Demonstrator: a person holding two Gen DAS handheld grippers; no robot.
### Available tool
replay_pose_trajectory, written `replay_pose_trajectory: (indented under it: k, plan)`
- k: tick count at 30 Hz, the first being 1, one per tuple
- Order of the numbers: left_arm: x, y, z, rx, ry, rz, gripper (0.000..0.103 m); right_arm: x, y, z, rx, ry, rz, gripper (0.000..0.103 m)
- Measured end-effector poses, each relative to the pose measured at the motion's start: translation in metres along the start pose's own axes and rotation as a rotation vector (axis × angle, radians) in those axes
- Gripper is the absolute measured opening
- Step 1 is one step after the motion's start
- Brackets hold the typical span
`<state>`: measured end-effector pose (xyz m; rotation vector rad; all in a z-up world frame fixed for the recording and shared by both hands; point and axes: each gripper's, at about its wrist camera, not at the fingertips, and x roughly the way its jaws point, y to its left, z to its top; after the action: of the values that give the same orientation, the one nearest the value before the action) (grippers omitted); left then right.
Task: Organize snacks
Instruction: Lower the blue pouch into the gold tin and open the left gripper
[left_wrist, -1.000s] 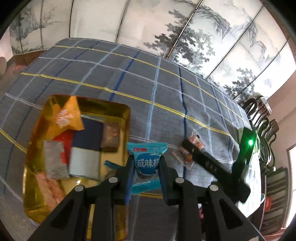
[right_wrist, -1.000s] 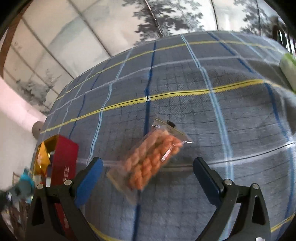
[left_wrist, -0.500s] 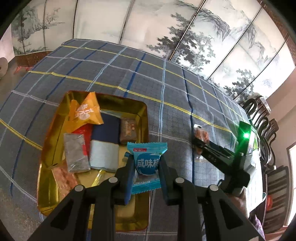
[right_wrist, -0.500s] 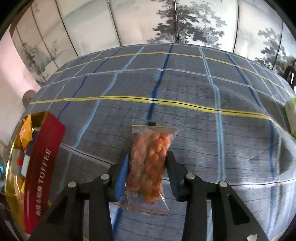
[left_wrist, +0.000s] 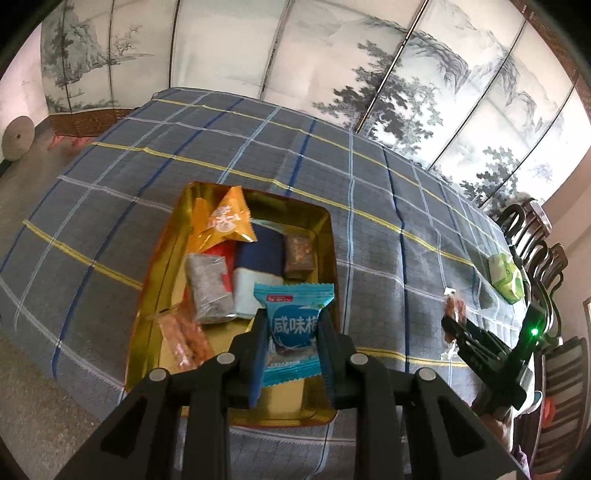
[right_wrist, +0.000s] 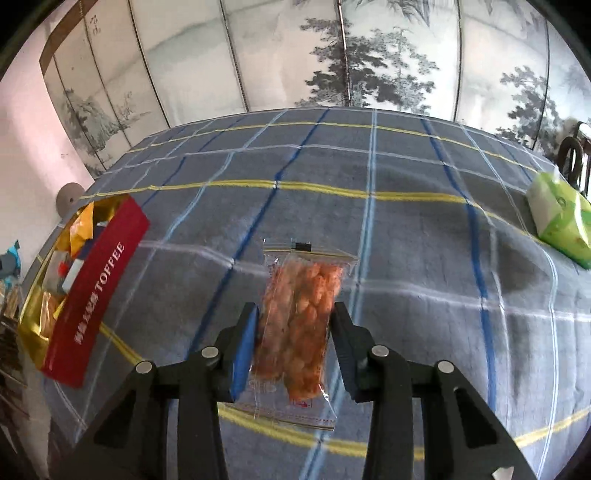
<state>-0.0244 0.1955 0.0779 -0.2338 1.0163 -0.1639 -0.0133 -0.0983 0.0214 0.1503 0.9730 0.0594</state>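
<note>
My left gripper (left_wrist: 293, 325) is shut on a light blue snack packet (left_wrist: 293, 321) and holds it above the near end of the gold tin (left_wrist: 328, 236), which holds several snacks, among them an orange packet (left_wrist: 225, 221). My right gripper (right_wrist: 295, 325) is shut on a clear bag of orange snacks (right_wrist: 301, 310), held above the plaid cloth. The right gripper also shows in the left wrist view (left_wrist: 452, 325), to the right of the tin. The tin's red TOFFEE side (right_wrist: 98, 299) shows at the left of the right wrist view.
A green tissue pack (right_wrist: 557, 218) lies at the table's far right, also in the left wrist view (left_wrist: 506, 277). Dark wooden chairs (left_wrist: 532, 229) stand beyond the right edge. The blue plaid tablecloth (left_wrist: 258, 147) covers the table, with a painted screen behind.
My right gripper closed on the orange snack bag and lifted it off the cloth. My left gripper, still holding the blue packet, rose and drew back over the tin.
</note>
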Motion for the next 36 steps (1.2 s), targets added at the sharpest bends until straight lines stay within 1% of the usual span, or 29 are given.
replay_pose_trajectory:
  k: [4,10,16,27,31,36]
  plan:
    - [-0.003,0.003,-0.01,0.021,0.011,0.018,0.025,-0.004,-0.005,-0.01,0.017,-0.017,0.008,0.037]
    - [0.003,0.002,-0.023,0.058,0.032,0.041,0.025,-0.005,-0.006,-0.012,0.014,-0.027,0.014,0.037]
    - [0.013,0.001,-0.029,0.106,0.02,0.082,0.025,-0.005,-0.005,-0.013,0.011,-0.024,0.013,0.037]
    - [0.039,0.014,-0.038,0.12,0.044,0.108,0.025,-0.004,-0.003,-0.014,0.005,-0.021,0.013,0.037]
    - [0.045,0.017,-0.041,0.127,0.043,0.129,0.025,-0.001,-0.002,-0.014,-0.003,-0.016,0.011,0.037]
    - [0.05,0.017,-0.043,0.134,0.045,0.138,0.026,0.0,-0.001,-0.015,-0.003,-0.014,0.012,0.037]
